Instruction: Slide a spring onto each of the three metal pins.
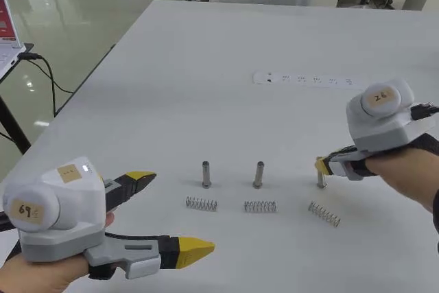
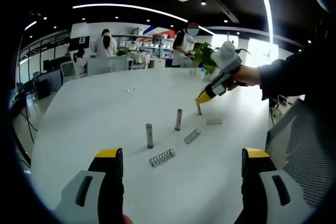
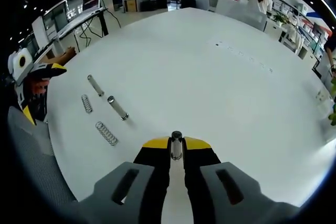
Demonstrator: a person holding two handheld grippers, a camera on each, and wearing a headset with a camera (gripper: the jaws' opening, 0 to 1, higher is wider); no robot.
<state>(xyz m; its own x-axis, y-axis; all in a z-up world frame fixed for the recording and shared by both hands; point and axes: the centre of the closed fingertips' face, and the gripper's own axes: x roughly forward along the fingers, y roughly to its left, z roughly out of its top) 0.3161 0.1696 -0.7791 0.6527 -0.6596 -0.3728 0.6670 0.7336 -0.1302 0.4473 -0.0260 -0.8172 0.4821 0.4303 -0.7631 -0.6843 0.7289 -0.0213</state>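
Observation:
Three upright metal pins stand in a row on the white table: the left pin (image 1: 206,174), the middle pin (image 1: 258,174) and the right pin (image 1: 321,180). A loose spring lies in front of each: (image 1: 201,203), (image 1: 260,206), (image 1: 324,213). My right gripper (image 1: 321,167) is shut on the right pin (image 3: 176,146), its yellow tips pinching the pin's top. My left gripper (image 1: 171,212) hovers at the near left, jaws wide open and holding nothing. In the left gripper view, the left pin (image 2: 149,136) and its spring (image 2: 161,157) lie ahead of the left gripper (image 2: 181,156).
A white power strip (image 1: 305,79) lies flat on the table beyond the pins. The table's left edge (image 1: 82,87) drops to the floor, where a cable runs. Office chairs stand past the far edge. People stand far off in the room.

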